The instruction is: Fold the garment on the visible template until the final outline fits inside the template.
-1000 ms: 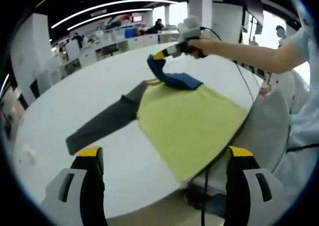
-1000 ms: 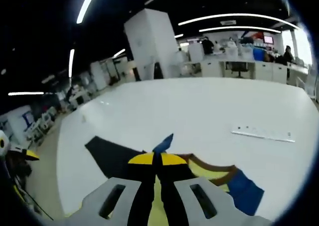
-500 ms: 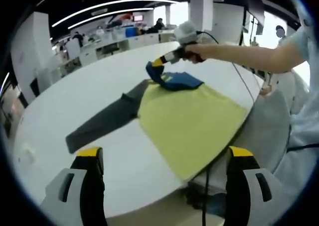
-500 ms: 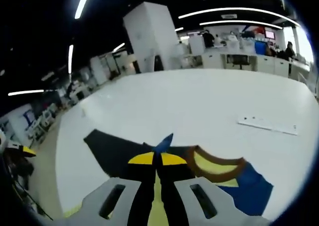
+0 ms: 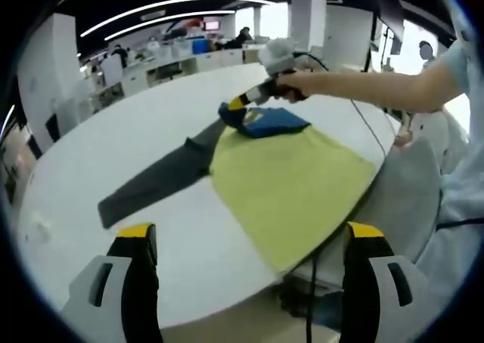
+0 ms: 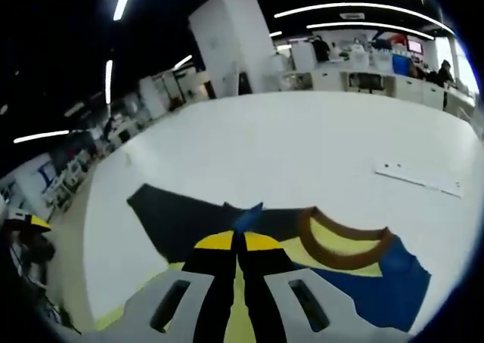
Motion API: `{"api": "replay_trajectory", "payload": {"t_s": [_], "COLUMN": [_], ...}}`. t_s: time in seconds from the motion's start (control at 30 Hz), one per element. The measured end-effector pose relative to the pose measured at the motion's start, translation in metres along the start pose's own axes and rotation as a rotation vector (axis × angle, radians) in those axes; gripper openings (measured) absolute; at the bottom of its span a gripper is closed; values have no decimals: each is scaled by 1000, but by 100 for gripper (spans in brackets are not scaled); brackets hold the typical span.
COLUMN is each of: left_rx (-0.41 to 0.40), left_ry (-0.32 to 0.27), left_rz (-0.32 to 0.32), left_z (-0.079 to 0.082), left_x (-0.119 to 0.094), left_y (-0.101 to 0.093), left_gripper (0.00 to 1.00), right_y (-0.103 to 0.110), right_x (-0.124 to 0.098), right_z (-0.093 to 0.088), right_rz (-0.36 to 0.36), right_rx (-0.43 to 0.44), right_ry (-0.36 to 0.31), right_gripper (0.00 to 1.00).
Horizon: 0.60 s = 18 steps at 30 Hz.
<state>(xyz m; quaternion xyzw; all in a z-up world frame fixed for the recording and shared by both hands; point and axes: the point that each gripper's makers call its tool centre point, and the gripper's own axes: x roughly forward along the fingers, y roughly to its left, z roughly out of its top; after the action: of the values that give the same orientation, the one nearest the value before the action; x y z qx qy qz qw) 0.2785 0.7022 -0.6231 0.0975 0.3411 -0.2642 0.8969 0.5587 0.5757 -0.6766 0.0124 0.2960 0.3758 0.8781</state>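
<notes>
A garment lies on the white table [image 5: 106, 131]: yellow body [image 5: 291, 184], dark grey sleeve [image 5: 155, 180] stretched out to the left, blue sleeve [image 5: 268, 122] folded over its top edge. At the far side, a person's hand holds my right gripper [image 5: 237, 103] shut on the blue sleeve's end, low over the cloth. Its own view has the shut right gripper [image 6: 238, 241] pinching a blue cloth tip [image 6: 248, 216], with the brown collar [image 6: 344, 245] and the grey sleeve [image 6: 170, 214] just beyond. My left gripper [image 5: 249, 233] hangs open in front of the table, off the garment.
The yellow body's near corner reaches the table's front edge [image 5: 318, 256]. A grey chair [image 5: 412, 199] and the person's arm [image 5: 370, 82] are at the right. A thin white strip [image 6: 420, 178] lies on the table beyond the collar. Desks and people fill the background.
My right gripper has come down and a little to the left with the blue sleeve, which now lies flatter across the garment's top. The left gripper has stayed still.
</notes>
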Motion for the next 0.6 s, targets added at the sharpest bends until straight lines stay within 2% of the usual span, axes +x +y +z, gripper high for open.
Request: {"api": "replay_trajectory", "payload": {"t_s": [0.4, 0.53, 0.6], "left_rx": [-16, -22, -25], "left_ry": [2, 5, 8], "left_rz": [-8, -11, -14], "left_z": [-4, -6, -7], "left_x": [4, 6, 8], "left_y": [3, 5, 4], "left_gripper": [99, 99, 98], "right_y": [5, 11, 12], "right_x": [16, 21, 25], "right_z": [-15, -20, -22], "right_rz": [9, 6, -3], "right_rx": [-17, 66, 70], "right_ry": [50, 71, 71], "right_gripper": [3, 4, 4]}}
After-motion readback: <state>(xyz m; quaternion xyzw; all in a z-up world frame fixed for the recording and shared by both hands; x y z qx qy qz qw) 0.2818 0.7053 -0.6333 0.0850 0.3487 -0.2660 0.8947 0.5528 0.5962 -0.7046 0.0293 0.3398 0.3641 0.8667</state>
